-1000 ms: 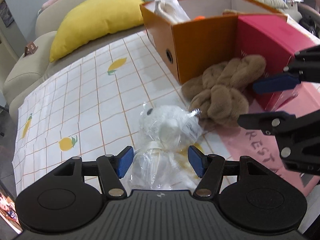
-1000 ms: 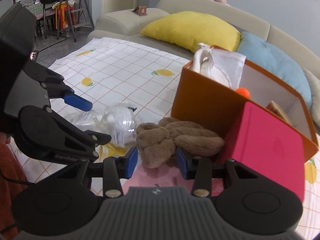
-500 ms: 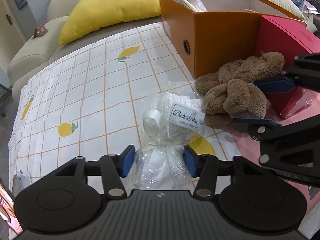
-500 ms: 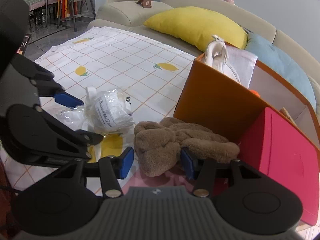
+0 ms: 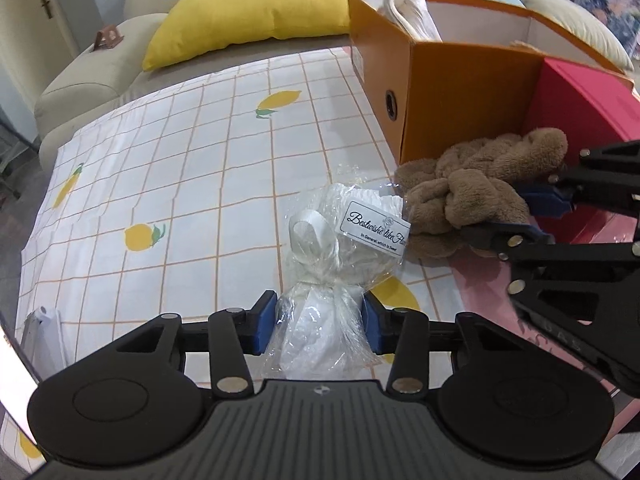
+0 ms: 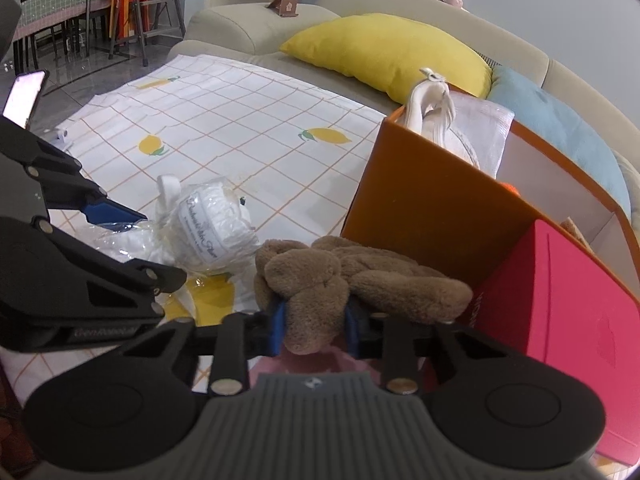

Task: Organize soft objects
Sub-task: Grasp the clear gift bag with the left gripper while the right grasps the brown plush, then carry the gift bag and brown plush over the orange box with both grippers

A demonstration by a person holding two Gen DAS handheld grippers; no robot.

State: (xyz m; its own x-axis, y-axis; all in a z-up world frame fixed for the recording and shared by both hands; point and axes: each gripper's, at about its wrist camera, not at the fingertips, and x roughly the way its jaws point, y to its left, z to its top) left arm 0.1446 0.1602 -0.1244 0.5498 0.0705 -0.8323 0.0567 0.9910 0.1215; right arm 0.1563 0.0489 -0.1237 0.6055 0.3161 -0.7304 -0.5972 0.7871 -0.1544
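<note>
A white soft bundle in clear plastic (image 5: pixel 344 240) with a printed label lies on the lemon-print cloth (image 5: pixel 180 160). My left gripper (image 5: pixel 319 324) is closing on the bundle's tied lower end, and both blue pads touch the plastic. Just to the right lies a brown plush toy (image 5: pixel 460 196), against the orange box (image 5: pixel 460 92). In the right wrist view my right gripper (image 6: pixel 314 326) is closing on a lobe of the brown plush toy (image 6: pixel 320 276), which bulges between the pads. The wrapped bundle (image 6: pixel 212 228) lies to its left.
The open orange box (image 6: pixel 420 208) holds a white bag (image 6: pixel 440 120) and small items. A red box (image 6: pixel 560 300) stands against its right corner, over a pink sheet (image 5: pixel 480 292). A yellow pillow (image 5: pixel 256 16) and a blue one lie on the sofa behind. A lit phone (image 6: pixel 22 96) stands far left.
The left jaws have narrowed onto the wrapped bundle, which has rolled label-up. The right gripper has dropped onto the brown plush, opened a little, then closed on it.
</note>
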